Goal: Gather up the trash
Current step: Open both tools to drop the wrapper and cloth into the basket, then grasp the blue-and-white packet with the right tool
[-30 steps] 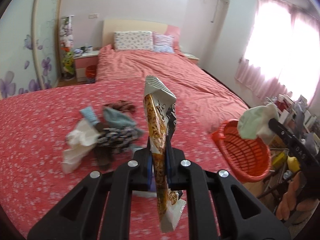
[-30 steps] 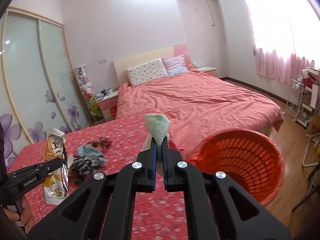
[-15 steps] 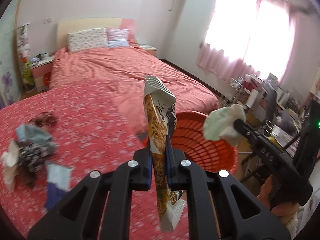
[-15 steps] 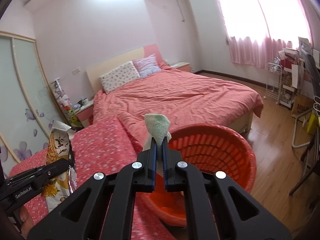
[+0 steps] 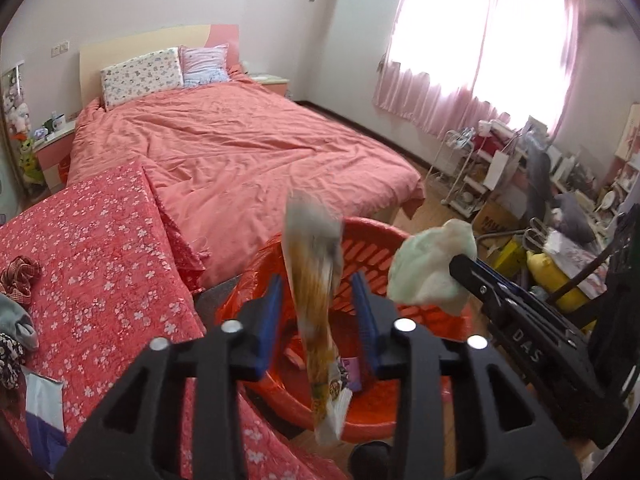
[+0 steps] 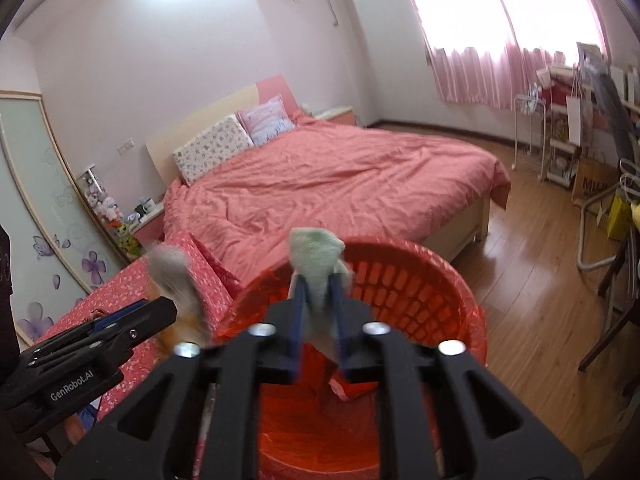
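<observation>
My left gripper (image 5: 318, 304) is open above the orange basket (image 5: 372, 236). A yellow and white snack wrapper (image 5: 316, 300) hangs blurred between its spread fingers, free of both pads. My right gripper (image 6: 318, 308) is also over the basket (image 6: 448, 296). Its fingers stand slightly apart around a pale green and white wad (image 6: 318, 260), which looks blurred and loose. The same wad (image 5: 432, 272) shows at the right gripper's tip in the left wrist view. The wrapper shows as a blur (image 6: 174, 276) in the right wrist view.
A red flowered cover (image 5: 92, 248) lies at left with socks and scraps (image 5: 16, 320) on it. A large bed with a pink quilt (image 5: 248, 152) is behind. Cluttered shelves and a rack (image 5: 520, 184) stand at right. Wooden floor (image 6: 540, 320) surrounds the basket.
Both grippers moved right, from over the flowered cover to over the basket. The left gripper opened and the wrapper slipped free. The right gripper's fingers have parted around the wad.
</observation>
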Available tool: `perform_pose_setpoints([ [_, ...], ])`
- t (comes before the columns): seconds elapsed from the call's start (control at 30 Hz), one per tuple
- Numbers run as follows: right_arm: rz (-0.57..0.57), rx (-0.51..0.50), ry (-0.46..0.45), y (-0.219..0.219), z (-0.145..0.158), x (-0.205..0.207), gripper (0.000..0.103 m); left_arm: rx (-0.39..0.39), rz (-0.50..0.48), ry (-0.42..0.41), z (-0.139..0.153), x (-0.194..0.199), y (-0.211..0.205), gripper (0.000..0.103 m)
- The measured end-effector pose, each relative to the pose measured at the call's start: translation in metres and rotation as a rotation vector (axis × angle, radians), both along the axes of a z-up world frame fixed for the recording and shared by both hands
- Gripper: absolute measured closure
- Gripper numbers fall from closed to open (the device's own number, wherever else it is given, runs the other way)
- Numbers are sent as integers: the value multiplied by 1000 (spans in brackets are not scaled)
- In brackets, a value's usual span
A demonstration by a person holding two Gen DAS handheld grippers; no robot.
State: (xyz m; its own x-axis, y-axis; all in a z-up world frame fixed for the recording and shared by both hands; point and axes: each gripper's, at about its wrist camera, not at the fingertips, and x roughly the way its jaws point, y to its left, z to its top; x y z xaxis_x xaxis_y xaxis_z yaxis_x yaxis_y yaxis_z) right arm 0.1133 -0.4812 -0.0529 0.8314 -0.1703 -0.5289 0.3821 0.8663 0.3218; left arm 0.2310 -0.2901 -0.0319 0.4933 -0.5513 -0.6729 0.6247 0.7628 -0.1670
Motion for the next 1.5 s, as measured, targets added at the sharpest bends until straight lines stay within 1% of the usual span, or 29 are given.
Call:
perform_pose_setpoints([
  [0.03, -7, 0, 5, 0, -2, -2, 61, 11, 2, 5, -3, 4, -1, 64],
  [0.13, -21, -21, 15, 3, -6, -9, 54, 36, 20, 1, -9, 7, 6, 62],
  [0.27, -25, -40, 27, 11, -1, -14, 50, 62, 53, -9, -11, 7, 27, 58],
  [0.37, -15, -58, 23, 19, 6, -14, 47, 78, 83, -21, -9, 6, 51, 54],
  [0.53, 30, -81, 18, 40, 15, -10, 42, 88, 157, -37, -1, 2, 109, 49],
  [0.67, 110, -94, 33, 76, 15, -1, 41, 100, 247, -45, 1, 2, 164, 46],
  [0.7, 127, -96, 36, 82, 15, 1, 40, 110, 284, -46, 1, 3, 185, 46],
  [0.8, 208, -107, 53, 119, 14, 9, 40, 126, 361, -45, 0, 6, 227, 45],
  [0.9, 292, -118, 71, 160, 12, 20, 40, 150, 468, -44, -4, 12, 279, 43],
  [1.03, 411, -117, 99, 213, 8, 35, 40, 178, 589, -51, -7, 18, 337, 40],
  [1.1, 460, -110, 118, 235, 5, 42, 39, 188, 632, -49, -9, 18, 360, 40],
  [1.23, 543, -110, 166, 282, -5, 56, 39, 184, 682, -31, -13, 17, 394, 39],
  [1.37, 586, -129, 248, 316, -26, 71, 39, 169, 692, -11, -18, 17, 413, 38],
  [1.47, 575, -161, 325, 324, -44, 79, 40, 142, 681, 7, -23, 19, 420, 35],
  [1.5, 569, -162, 343, 323, -48, 80, 44, 137, 678, 10, -24, 21, 417, 34],
])
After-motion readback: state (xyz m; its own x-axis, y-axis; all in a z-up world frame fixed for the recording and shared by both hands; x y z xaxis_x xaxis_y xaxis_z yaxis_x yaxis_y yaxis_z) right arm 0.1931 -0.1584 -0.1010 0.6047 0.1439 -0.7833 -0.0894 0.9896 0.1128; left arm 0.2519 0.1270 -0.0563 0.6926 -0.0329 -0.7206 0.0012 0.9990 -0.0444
